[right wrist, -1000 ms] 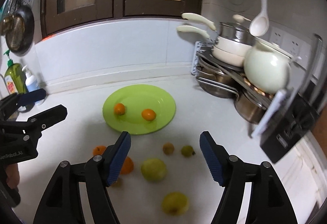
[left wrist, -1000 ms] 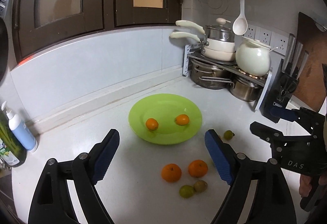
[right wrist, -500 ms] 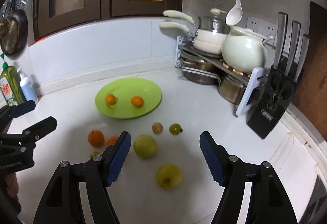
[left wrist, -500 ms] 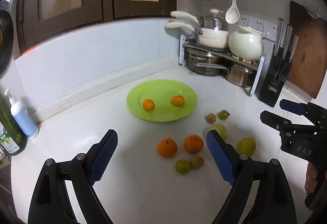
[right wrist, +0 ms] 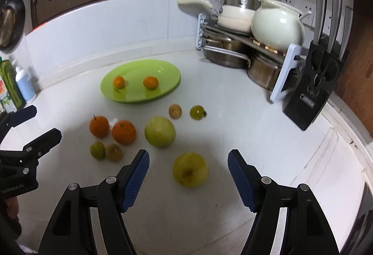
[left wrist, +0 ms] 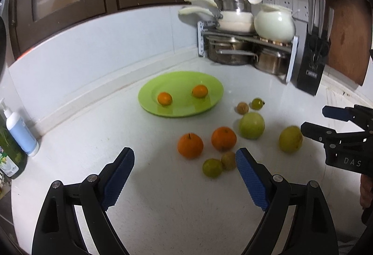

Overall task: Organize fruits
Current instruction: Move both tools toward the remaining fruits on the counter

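Note:
A green plate [left wrist: 177, 82] [right wrist: 163, 71] on the white counter holds two small oranges [left wrist: 164, 98] [left wrist: 200, 91]. Loose on the counter lie two larger oranges [left wrist: 190, 145] [left wrist: 223, 138], a green apple [left wrist: 251, 125] [right wrist: 160, 131], a yellow apple [left wrist: 290, 139] [right wrist: 190, 170] and several small green and brown fruits [left wrist: 212, 167]. My left gripper [left wrist: 184, 175] is open and empty, short of the loose oranges. My right gripper [right wrist: 188, 175] is open and empty, with the yellow apple lying between its fingertips' line.
A pot rack [left wrist: 247, 43] with pans and a white pot stands at the back right corner. A black knife block [right wrist: 314, 92] and a wooden board [left wrist: 345, 29] are beside it. Soap bottles [left wrist: 21, 131] stand at the left wall.
Both grippers have pulled back and risen from the plate, so more loose fruit has come into view. Both stay open and empty.

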